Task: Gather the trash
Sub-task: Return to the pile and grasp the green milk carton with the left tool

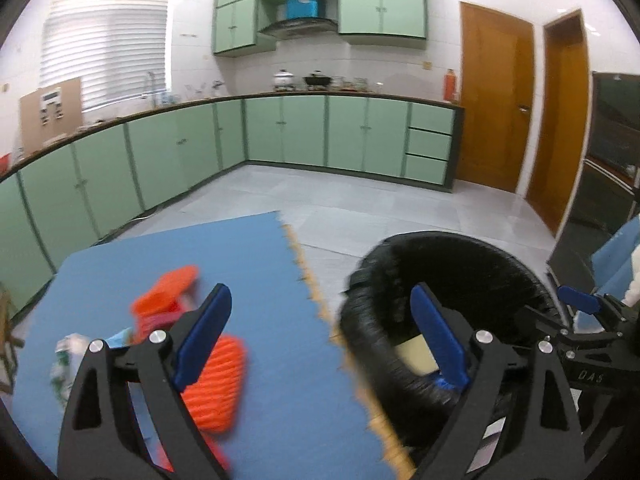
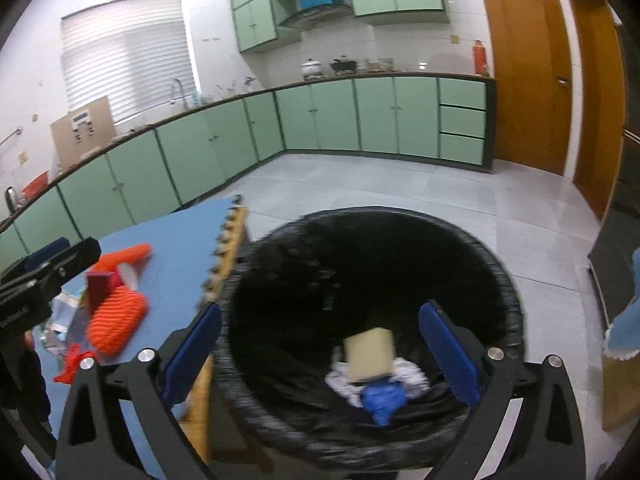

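Observation:
My left gripper stands open with nothing between its fingers, over the edge of a blue foam mat. On the mat lie orange ribbed items, a small red box, a white cup and crumpled wrappers. To its right stands a round bin with a black liner. My right gripper hangs open over the bin and holds nothing. Inside lie a tan box, white crumpled paper and a blue piece.
Green kitchen cabinets run along the back and left under a counter. Two wooden doors are at the right, with a dark appliance beside them. Grey tiled floor lies beyond the bin. A blue cloth hangs at the right edge.

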A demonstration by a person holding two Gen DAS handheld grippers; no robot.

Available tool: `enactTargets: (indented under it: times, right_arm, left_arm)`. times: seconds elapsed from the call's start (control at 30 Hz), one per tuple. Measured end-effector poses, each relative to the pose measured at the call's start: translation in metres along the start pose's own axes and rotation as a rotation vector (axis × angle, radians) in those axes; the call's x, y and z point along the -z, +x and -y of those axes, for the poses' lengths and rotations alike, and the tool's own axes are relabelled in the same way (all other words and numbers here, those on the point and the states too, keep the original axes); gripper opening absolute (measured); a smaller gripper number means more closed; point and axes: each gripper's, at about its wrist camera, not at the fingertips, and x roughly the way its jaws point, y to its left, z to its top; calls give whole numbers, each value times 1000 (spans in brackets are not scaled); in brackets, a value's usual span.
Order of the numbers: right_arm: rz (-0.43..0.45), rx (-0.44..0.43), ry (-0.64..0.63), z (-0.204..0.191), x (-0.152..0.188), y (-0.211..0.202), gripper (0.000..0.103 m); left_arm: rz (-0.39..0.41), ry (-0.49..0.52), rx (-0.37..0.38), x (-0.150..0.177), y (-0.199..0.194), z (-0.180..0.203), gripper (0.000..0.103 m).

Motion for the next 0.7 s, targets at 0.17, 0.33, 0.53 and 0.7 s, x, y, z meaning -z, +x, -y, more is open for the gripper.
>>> enactTargets:
  times: [0.17, 0.33, 0.53, 0.7]
  right_arm:
    - [13, -44, -43, -46, 5, -1, 97]
    - [40, -78, -90, -89, 11, -3, 97]
    - [46, -127, -130, -132, 22, -1, 97]
    - [29, -160, -144, -156, 32, 6, 97]
  left_arm:
    - [15, -21, -84, 12, -32, -42, 88]
    - [32, -61, -174, 24, -61, -81, 88]
    - [18, -90, -267, 45, -82, -121, 88]
    - [-10, -132, -310, 62, -90, -146, 88]
